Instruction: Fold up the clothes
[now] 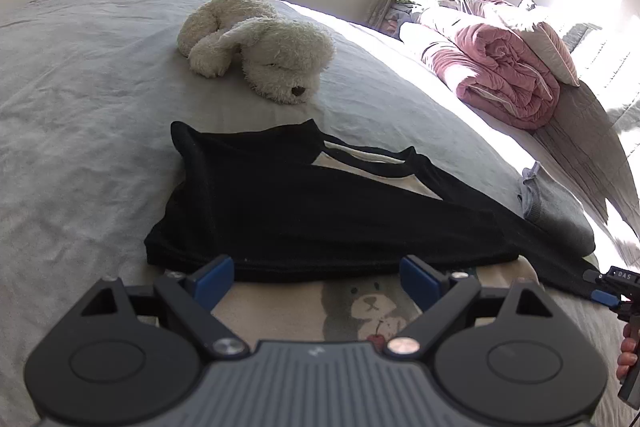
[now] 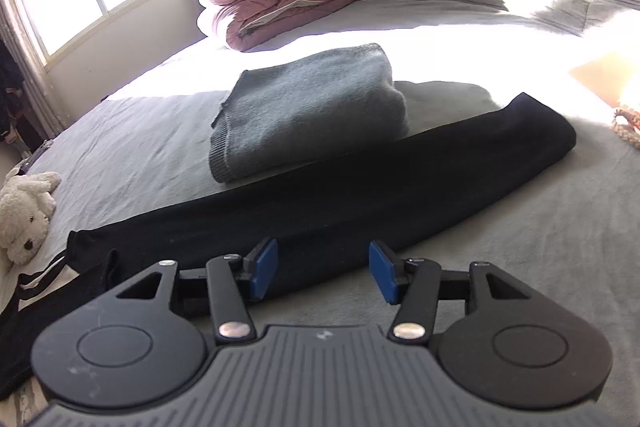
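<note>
Black knit, soft and light by the look of it: garment [image 1: 320, 211] lying partly folded on the grey bed sheet [image 1: 80, 107], cream panel with a bear print [image 1: 372, 311] showing under the near edge. Likely to drape and sag when lifted, so best pinched at a doubled hem or corner, both layers together, not mid-panel. Long black band of the same cloth [image 2: 360, 187] running across the right view, probably a sleeve or folded side, though hard to say which.

Left gripper [image 1: 316, 279] spread wide, blue fingers [image 1: 214, 281] either side of the black hem, nothing caught between. Right gripper [image 2: 323, 273] likewise open and empty, just short of the band's near edge.

Folded grey sweater [image 2: 304, 111] just beyond the band, apparently touching it. White plush dog [image 1: 260, 47] and rolled pink quilt [image 1: 500, 75] farther off.

Neckline and straps at far left of the right view cut off by the gripper body. Sunlit bed area blown out; tan object at the right edge unreadable.
</note>
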Motion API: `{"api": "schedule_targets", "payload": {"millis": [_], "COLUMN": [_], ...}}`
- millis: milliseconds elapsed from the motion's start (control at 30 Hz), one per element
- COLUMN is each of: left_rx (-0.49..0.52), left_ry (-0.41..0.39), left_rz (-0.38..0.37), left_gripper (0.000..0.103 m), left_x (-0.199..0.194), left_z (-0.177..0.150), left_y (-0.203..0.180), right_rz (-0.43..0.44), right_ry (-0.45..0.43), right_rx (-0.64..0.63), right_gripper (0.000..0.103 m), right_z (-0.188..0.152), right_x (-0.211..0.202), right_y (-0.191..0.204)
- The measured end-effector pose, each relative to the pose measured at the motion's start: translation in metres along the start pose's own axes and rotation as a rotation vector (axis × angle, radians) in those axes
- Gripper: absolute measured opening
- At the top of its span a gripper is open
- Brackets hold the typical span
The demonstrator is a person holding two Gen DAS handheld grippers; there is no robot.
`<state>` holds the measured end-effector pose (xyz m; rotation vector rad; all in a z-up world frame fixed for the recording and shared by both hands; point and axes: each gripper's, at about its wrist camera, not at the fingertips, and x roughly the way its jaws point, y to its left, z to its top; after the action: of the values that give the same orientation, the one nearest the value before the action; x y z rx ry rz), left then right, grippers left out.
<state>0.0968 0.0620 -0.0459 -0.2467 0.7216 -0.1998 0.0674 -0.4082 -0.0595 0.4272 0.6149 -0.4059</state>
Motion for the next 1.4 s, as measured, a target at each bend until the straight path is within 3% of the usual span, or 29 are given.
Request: {"api": "schedule_targets", "payload": {"millis": [67, 267, 533, 600, 767, 900, 1400], "left_rx": [0.009, -0.007, -0.004, 0.000, -0.009, -0.018, -0.037], "left_ry": [0.008, 0.073, 0.110, 0.116, 0.122, 0.127, 0.143], "left_rz": [0.017, 0.035, 0.026, 0.031, 0.027, 0.023, 0.013], "left_gripper": [0.091, 0.091, 0.091, 0.091, 0.091, 0.091, 0.091], "left_x": [0.006, 0.021, 0.034, 0.037, 0.037, 0.037, 0.036], "left_z": [0.001, 0.000, -0.001, -0.001, 0.000, 0.001, 0.002], "left_y": [-0.004, -0.013, -0.022, -0.023, -0.023, -0.022, -0.020], "right_rz": [-0.049, -0.081, -0.106, -0.120, -0.153, -0.146, 0.088], "right_ry": [-0.001, 0.005, -0.076, -0.096, -0.119, -0.162, -0.329], "right_rx": [0.067, 0.339, 0.369, 0.362, 0.334, 0.334, 0.318], "right_gripper": [0.056, 0.056, 0.057, 0.050, 0.011, 0.007, 0.006], "right_z": [0.005, 0.010, 0.013, 0.014, 0.013, 0.016, 0.041], "right_x": [0.004, 0.017, 0.027, 0.029, 0.034, 0.027, -0.030], "right_y": [-0.019, -0.066, -0.068, -0.066, -0.067, -0.064, 0.005]}}
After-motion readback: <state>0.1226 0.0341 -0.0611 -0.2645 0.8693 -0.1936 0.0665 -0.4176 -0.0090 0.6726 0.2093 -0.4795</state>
